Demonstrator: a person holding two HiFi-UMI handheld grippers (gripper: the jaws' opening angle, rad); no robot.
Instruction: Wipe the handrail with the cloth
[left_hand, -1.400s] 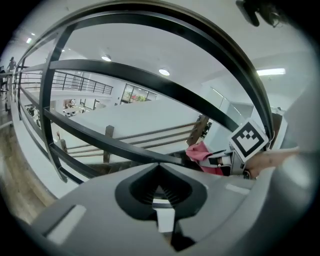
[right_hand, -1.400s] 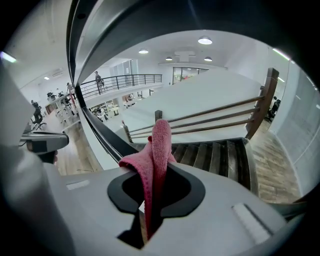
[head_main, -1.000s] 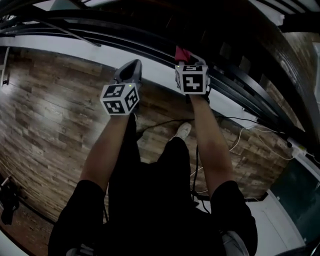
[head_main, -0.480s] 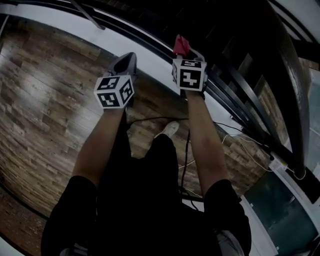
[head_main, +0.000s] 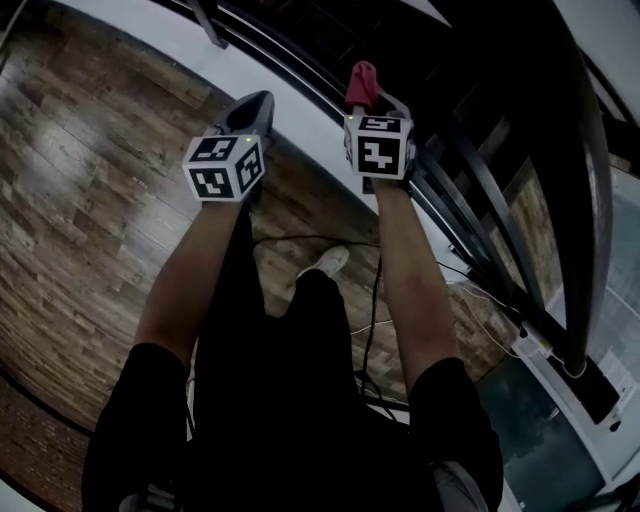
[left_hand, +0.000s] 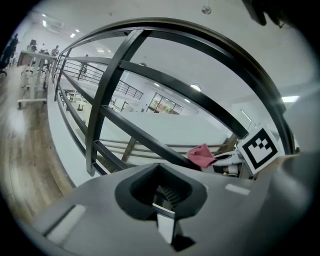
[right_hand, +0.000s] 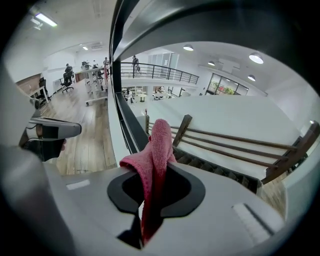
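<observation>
The cloth (head_main: 361, 82), a red-pink one, is clamped between the jaws of the right gripper (head_main: 368, 97) and is seen at about 12 o'clock in the head view, its free end poking up in front of the dark bars of the railing. In the right gripper view the cloth (right_hand: 155, 160) is shown folded and pinched in the jaw slot of the right gripper (right_hand: 150, 200), which the head view does not show. Whether the cloth touches the handrail (head_main: 590, 200) cannot be told from any view; that rail is seen curving from 1 o'clock to 4 o'clock in the head view. In the left gripper view the handrail (left_hand: 210, 37) arches overhead, and the cloth (left_hand: 201, 155) is seen from the side at 3 o'clock. The left gripper (head_main: 256, 105) is held at 11 o'clock in the head view, just beside the right one; its jaws are shown drawn together with nothing between them only in its own view (left_hand: 161, 202). A wooden floor (head_main: 90, 180), a white shoe (head_main: 330, 262) and a black cable (head_main: 370, 320) are seen below. A staircase (right_hand: 220, 170) is revealed only in the right gripper view, at 4 o'clock.
</observation>
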